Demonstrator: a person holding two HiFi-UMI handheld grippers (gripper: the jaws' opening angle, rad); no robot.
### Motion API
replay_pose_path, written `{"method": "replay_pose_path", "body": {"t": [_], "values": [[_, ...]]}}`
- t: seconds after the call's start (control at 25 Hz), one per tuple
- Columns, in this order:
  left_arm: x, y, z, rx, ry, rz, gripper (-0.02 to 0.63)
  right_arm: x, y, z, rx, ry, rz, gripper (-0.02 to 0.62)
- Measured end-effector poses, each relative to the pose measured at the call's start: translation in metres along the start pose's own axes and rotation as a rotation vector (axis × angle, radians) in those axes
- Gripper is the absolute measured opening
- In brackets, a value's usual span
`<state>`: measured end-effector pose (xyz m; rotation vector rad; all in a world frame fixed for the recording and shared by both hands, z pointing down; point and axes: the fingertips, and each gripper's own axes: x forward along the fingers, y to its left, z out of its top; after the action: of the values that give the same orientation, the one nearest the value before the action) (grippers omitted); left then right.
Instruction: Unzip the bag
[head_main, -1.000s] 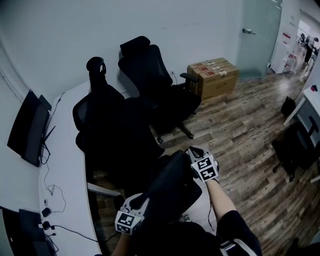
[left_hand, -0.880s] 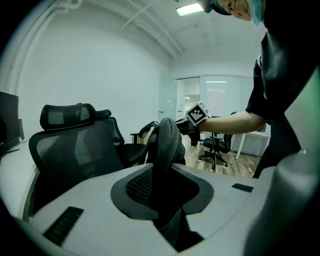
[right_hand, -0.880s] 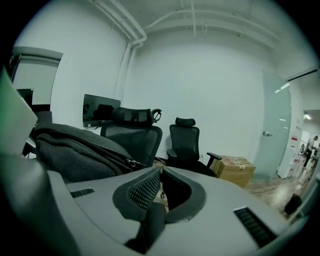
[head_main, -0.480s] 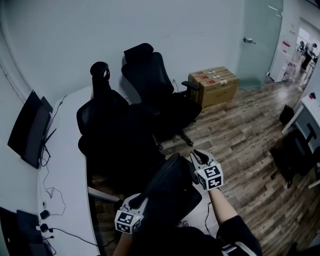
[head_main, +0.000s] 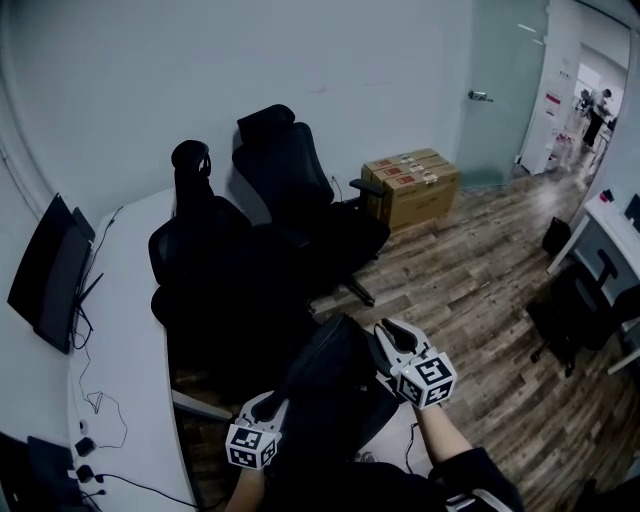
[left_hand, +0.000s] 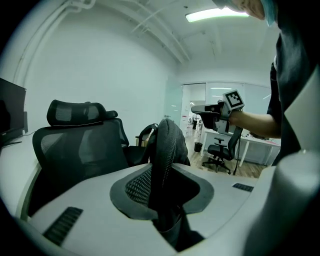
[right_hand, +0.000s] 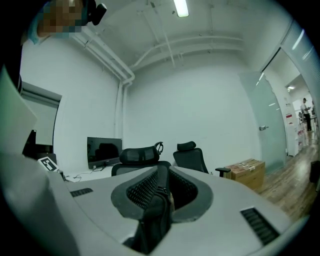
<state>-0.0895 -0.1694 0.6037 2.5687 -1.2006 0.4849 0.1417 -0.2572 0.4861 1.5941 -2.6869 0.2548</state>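
I hold a black bag (head_main: 335, 385) in the air in front of me, between both grippers. The left gripper (head_main: 270, 405) is shut on the bag's lower left edge. In the left gripper view the bag's fabric and zipper track (left_hand: 167, 150) rise from between the left gripper's (left_hand: 162, 187) pads. My right gripper (head_main: 382, 345) is at the bag's upper right. In the right gripper view the right gripper (right_hand: 160, 192) is shut on a narrow black piece with a small metal part, which looks like the zipper pull (right_hand: 167, 197). The bag's opening is hidden.
Two black office chairs (head_main: 215, 270) (head_main: 300, 190) stand just beyond the bag. A curved white desk (head_main: 125, 330) with a monitor (head_main: 45, 270) and cables runs along the left. Cardboard boxes (head_main: 410, 185) sit by the wall near a glass door (head_main: 495, 90). The floor is wood.
The right gripper has drifted a little to the right and nearer to me on the bag's top. The left gripper keeps its hold in about the same place.
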Motion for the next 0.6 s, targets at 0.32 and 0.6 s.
{"method": "replay_pose_path", "body": {"t": [0.32, 0.6], "values": [[-0.009, 0.027, 0.001, -0.027, -0.021, 0.011, 0.094, -0.019, 0.05, -0.006, 0.056, 0.004, 0.027, 0.048], [-0.016, 0.047, -0.003, -0.062, -0.037, 0.016, 0.094, -0.028, 0.08, -0.018, 0.109, 0.01, 0.019, 0.048]]}}
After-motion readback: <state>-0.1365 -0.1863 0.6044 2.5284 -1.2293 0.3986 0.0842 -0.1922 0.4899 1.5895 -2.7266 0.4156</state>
